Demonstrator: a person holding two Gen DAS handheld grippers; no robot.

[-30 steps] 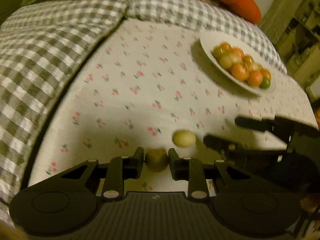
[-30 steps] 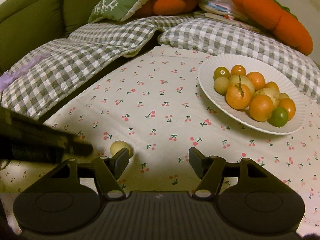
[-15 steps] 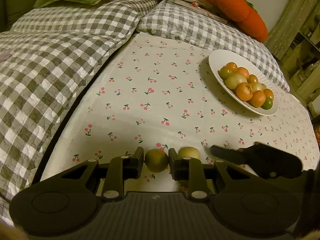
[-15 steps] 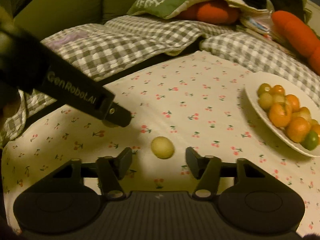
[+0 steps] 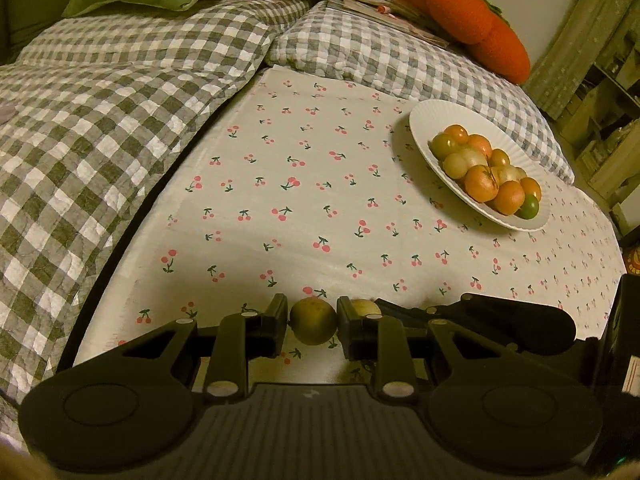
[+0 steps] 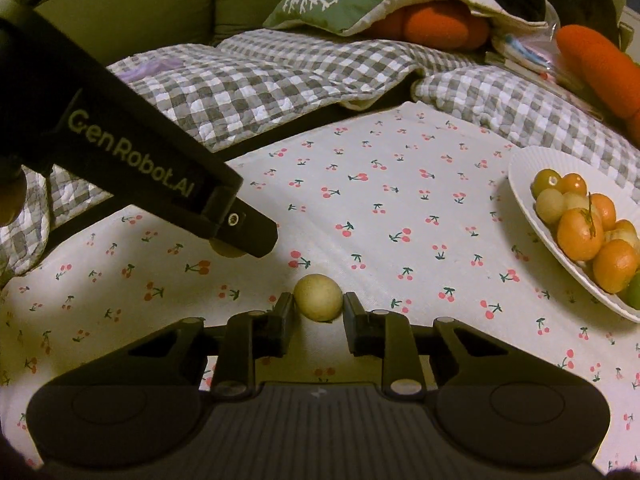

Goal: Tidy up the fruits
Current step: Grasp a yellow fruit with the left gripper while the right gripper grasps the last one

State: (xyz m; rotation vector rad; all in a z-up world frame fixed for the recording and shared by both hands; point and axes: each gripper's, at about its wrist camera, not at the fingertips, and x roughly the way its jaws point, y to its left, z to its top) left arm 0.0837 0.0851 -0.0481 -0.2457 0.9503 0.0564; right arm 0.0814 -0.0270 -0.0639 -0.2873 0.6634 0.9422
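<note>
The right tool (image 6: 318, 316) has just closed: a second ago its two fingers stood wide apart over bare cloth, and now they press on either side of a small pale yellow fruit (image 6: 318, 297), which sits low on the cherry-print cloth (image 6: 360, 208) covering the desk. Half a second ago that fruit lay loose between the open fingers; now it is clamped.

The left tool (image 5: 312, 322) has not changed. It stays clamped on a darker greenish-yellow fruit (image 5: 313, 321), just beside the right tool, whose black body shows at the lower right of the left view. In the right view the left tool appears as a long black arm crossing from the upper left.

Farther out, to the right on the same cloth, a white plate (image 6: 520, 184) holds a heap of orange, yellow and green fruits (image 6: 580, 232). Beyond the desk lie grey checked quilts (image 5: 120, 92) and orange cushions.

Both loose fruits now appear secured, one per tool. No other loose fruit shows on the cloth, so the likely next step is carrying both to the plate.
</note>
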